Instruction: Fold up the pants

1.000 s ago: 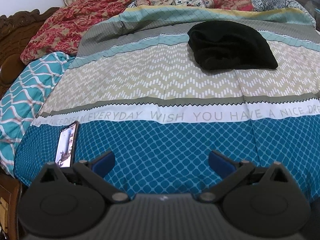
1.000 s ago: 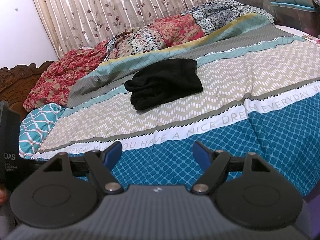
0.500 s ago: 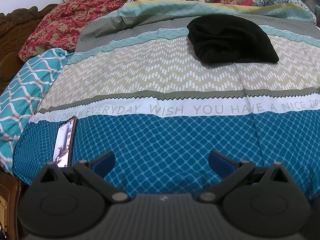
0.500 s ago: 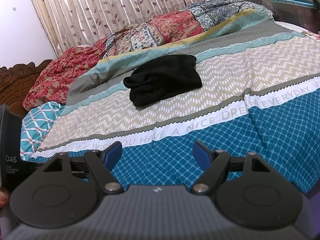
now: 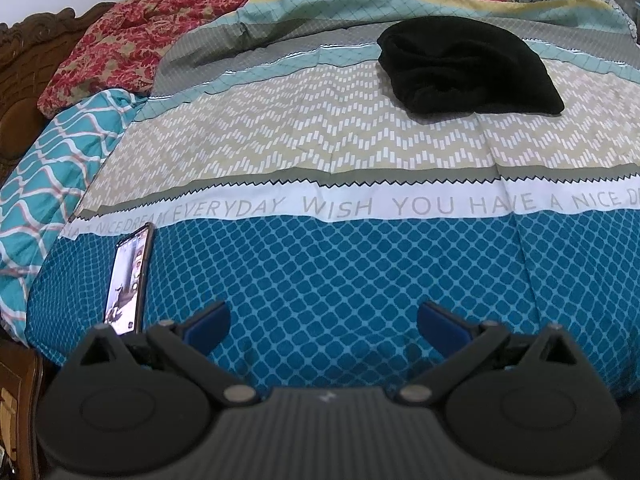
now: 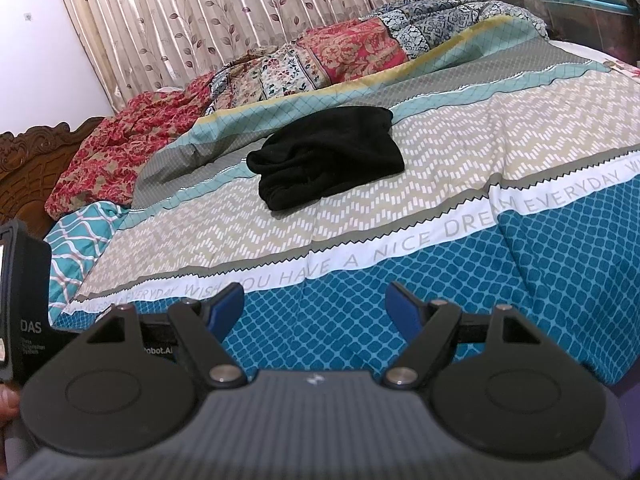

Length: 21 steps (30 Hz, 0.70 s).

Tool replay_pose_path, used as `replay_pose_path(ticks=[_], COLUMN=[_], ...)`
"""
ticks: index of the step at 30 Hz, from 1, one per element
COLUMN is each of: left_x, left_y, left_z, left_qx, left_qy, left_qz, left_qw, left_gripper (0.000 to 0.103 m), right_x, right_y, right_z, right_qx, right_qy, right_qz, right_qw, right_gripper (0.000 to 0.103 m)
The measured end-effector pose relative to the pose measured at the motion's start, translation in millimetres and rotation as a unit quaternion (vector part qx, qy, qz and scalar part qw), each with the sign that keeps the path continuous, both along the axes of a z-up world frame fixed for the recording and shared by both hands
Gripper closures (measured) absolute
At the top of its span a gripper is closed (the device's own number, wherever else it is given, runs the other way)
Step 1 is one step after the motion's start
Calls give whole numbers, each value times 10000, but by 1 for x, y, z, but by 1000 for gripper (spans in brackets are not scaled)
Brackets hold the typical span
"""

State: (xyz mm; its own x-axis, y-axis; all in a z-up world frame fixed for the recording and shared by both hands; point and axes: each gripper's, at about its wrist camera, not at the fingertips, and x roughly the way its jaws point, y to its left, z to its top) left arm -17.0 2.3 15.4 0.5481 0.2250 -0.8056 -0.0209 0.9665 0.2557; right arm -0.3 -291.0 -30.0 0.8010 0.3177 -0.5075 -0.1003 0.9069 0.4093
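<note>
A: where are the black pants (image 5: 468,66) rn?
B: bunched up on the far side of the bed (image 5: 340,276), on the zigzag stripe, well apart from both grippers.
A: fingers?
B: left gripper (image 5: 322,320) and right gripper (image 6: 316,306) both spread wide, holding nothing. phone (image 5: 129,280) lies near left.

A home bedroom. A bed (image 6: 520,160) with a patterned bedspread fills the view, with a carved wooden headboard (image 6: 28,160) at its left edge and leaf-print curtains (image 6: 240,12) behind.
</note>
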Motion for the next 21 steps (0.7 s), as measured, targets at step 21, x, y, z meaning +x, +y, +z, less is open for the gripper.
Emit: replay_pose_path(ticks=[21], left_x=[0], left_y=[0], left_z=[0], left_qx=[43], left_qy=[4], left_qz=[-18], left_qw=[10000], left_gripper=[0], right_x=[0], right_y=[0], right_z=[1], right_qx=[2], right_qy=[8], right_qz=[-5], right_qw=[10000], right_gripper=[24])
